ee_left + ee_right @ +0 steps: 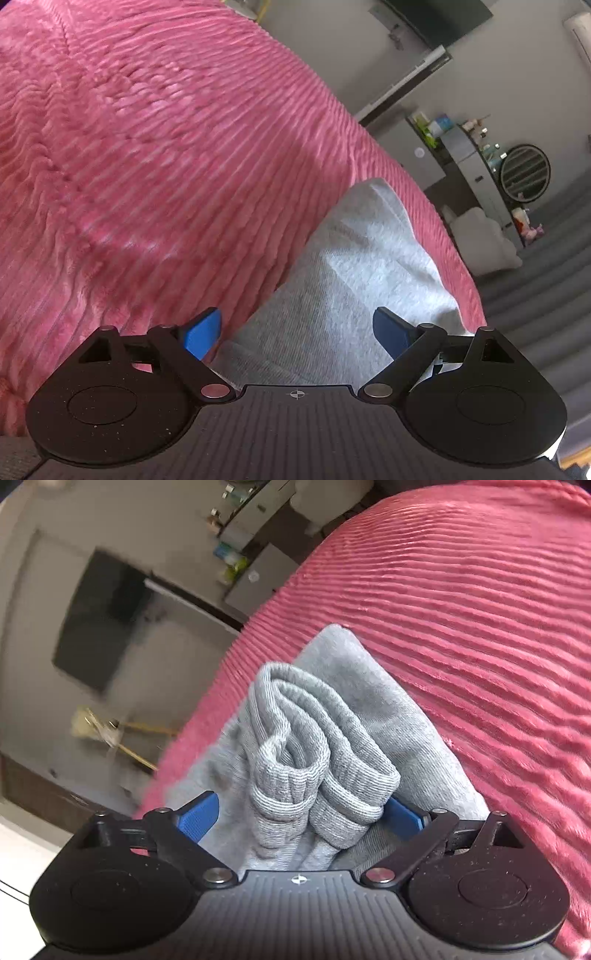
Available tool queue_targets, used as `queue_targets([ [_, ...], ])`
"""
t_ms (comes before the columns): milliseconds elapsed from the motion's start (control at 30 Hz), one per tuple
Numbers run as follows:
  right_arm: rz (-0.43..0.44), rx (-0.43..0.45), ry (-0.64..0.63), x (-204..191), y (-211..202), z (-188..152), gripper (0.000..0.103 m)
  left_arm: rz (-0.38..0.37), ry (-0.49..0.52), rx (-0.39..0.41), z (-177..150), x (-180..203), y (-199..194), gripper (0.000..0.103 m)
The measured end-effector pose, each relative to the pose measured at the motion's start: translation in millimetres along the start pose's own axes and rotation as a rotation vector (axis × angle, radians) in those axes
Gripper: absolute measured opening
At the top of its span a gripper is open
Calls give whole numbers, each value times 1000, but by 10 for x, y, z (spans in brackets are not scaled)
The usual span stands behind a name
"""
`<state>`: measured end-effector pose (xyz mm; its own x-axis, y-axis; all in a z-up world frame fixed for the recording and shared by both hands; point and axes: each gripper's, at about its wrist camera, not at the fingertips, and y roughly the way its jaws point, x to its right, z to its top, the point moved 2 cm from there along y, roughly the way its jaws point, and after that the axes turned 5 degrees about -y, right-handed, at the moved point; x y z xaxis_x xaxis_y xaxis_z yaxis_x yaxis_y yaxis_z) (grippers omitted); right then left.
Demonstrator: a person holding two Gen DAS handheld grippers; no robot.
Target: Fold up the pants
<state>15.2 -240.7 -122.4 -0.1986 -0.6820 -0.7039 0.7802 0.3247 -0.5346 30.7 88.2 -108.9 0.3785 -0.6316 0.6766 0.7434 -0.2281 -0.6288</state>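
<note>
Grey sweatpants (354, 266) lie folded on the pink ribbed bedspread (166, 147) near the bed's edge. My left gripper (297, 332) is open just above the cloth, its blue pads (203, 332) wide apart and empty. In the right wrist view the pants (406, 738) show their ribbed cuffs (317, 794) bunched on top of the fold. My right gripper (301, 818) is open, with the cuffs lying between its blue pads (199, 819); the right pad is partly hidden behind the cuffs.
The bedspread (480, 609) fills most of both views. Past the bed's edge are a grey floor (535, 295), a white cushion (480, 240), a cabinet with small items (469, 147), a dark wall screen (99, 620) and a broom (110, 734).
</note>
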Motion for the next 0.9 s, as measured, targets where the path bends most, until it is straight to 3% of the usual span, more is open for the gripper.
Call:
queue_targets([
  [33, -18, -1, -21, -39, 29, -26, 91, 4, -1, -6, 6, -1, 25, 93],
  [67, -48, 11, -44, -74, 49, -42, 72, 9, -3, -11, 6, -5, 34, 93],
  [100, -83, 28, -72, -104, 50, -53, 65, 10, -7, -14, 6, -11, 37, 93],
  [200, -65, 60, -86, -127, -35, -46, 54, 8, -19, -15, 5, -30, 30, 93],
  [367, 12, 108, -145, -230, -299, -60, 51, 14, -14, -29, 7, -25, 76, 93],
  [433, -9, 111, -186, -209, -308, -77, 52, 18, -14, -31, 7, -28, 84, 93],
  [533, -163, 23, -281, -108, -99, -126, 58, 26, -21, -32, 15, -44, 89, 93],
  [700, -200, 88, -376, -290, -289, -82, 83, 36, -23, -42, 23, -51, 118, 93],
  [767, -218, 141, -427, -347, -413, -58, 89, 40, -14, -48, 18, -38, 141, 93],
  [900, -201, 151, -511, -481, -423, -17, 97, 56, 11, -72, -5, -1, 201, 93],
])
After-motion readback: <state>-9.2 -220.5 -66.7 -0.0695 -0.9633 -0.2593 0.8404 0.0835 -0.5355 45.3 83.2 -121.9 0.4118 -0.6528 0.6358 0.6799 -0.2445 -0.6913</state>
